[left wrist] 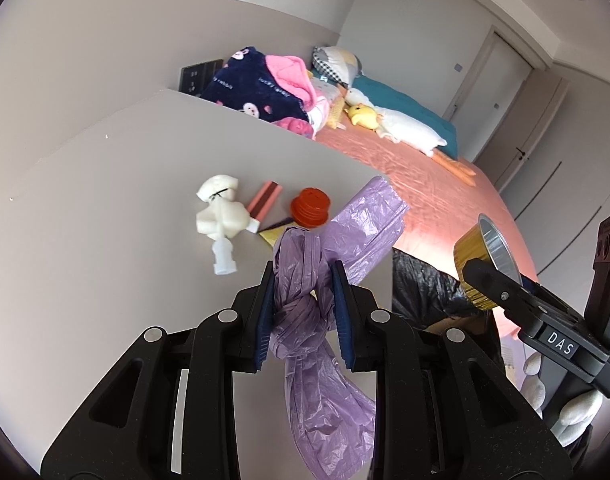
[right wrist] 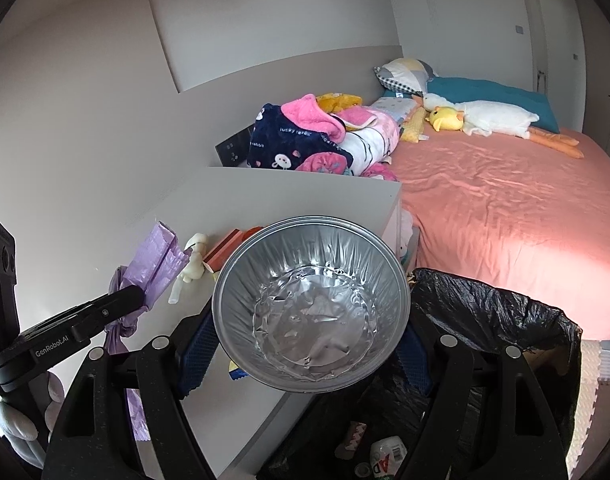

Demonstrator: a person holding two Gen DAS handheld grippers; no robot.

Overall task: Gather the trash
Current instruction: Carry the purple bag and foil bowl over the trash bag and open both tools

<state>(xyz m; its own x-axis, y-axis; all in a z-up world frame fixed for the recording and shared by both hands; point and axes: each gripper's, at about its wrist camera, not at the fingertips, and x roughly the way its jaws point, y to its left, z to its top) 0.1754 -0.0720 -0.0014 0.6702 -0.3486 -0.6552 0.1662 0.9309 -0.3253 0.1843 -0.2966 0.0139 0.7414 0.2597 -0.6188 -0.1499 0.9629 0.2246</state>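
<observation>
The knotted lilac plastic bag (left wrist: 305, 300), light and limp, is pinched at its knot by the left gripper (left wrist: 305, 312) jaws. The thin, crushable silver foil bowl (right wrist: 311, 304) is clamped across its walls by the right gripper (right wrist: 305, 340) jaws, with the black-lined bin (right wrist: 505, 320) just below.

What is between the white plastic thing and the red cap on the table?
A pink and dark striped block lies between the white plastic piece and the red cap on the grey table. The left wrist view shows it.
</observation>
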